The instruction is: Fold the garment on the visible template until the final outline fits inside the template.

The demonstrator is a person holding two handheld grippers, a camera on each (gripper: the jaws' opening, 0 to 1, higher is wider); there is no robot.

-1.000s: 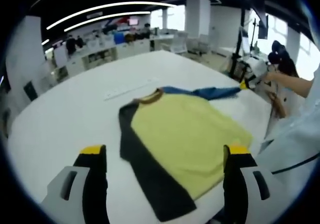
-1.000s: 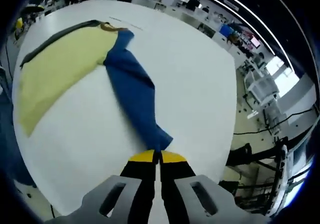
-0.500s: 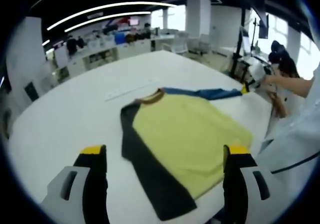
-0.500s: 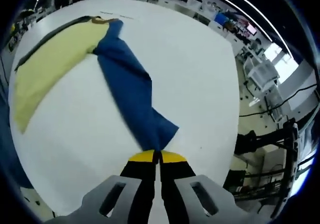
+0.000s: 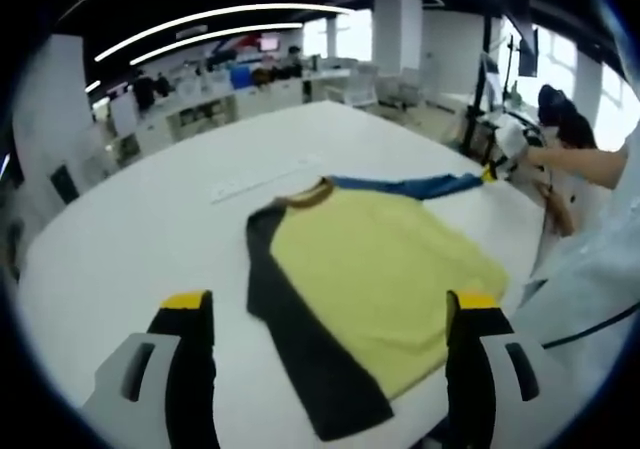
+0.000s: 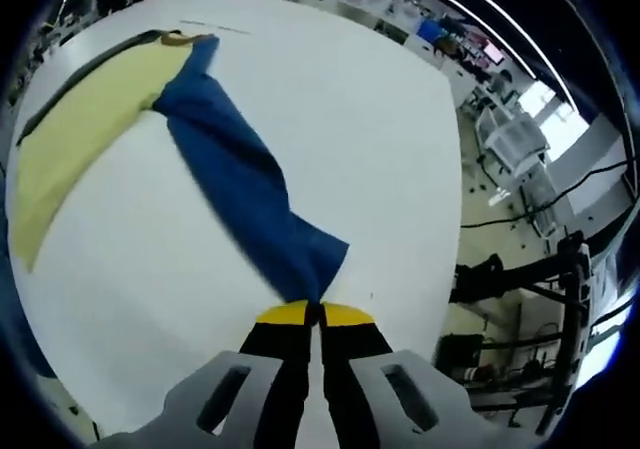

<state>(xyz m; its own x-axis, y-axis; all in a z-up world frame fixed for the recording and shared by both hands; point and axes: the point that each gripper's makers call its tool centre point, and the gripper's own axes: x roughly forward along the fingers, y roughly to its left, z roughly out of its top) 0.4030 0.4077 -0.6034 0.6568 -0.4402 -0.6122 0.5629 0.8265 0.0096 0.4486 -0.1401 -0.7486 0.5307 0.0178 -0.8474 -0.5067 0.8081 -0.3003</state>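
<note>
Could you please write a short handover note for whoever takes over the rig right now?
Right gripper: shut on the cuff of the blue sleeve, which is drawn out straight from the shirt.
Left gripper: open, holding nothing, above the near edge of the white table.
The shirt lies flat, yellow front up, with the dark sleeve along its side.
Done: the garment is spread out, and no fold is made yet.
Left: fold in both sleeves, then the body, until it fits the template. I cannot make out the template outline.

One garment (image 5: pixel 370 269), two grippers: left gripper (image 5: pixel 330 319), right gripper (image 6: pixel 318 314), one white table (image 5: pixel 140 219).
</note>
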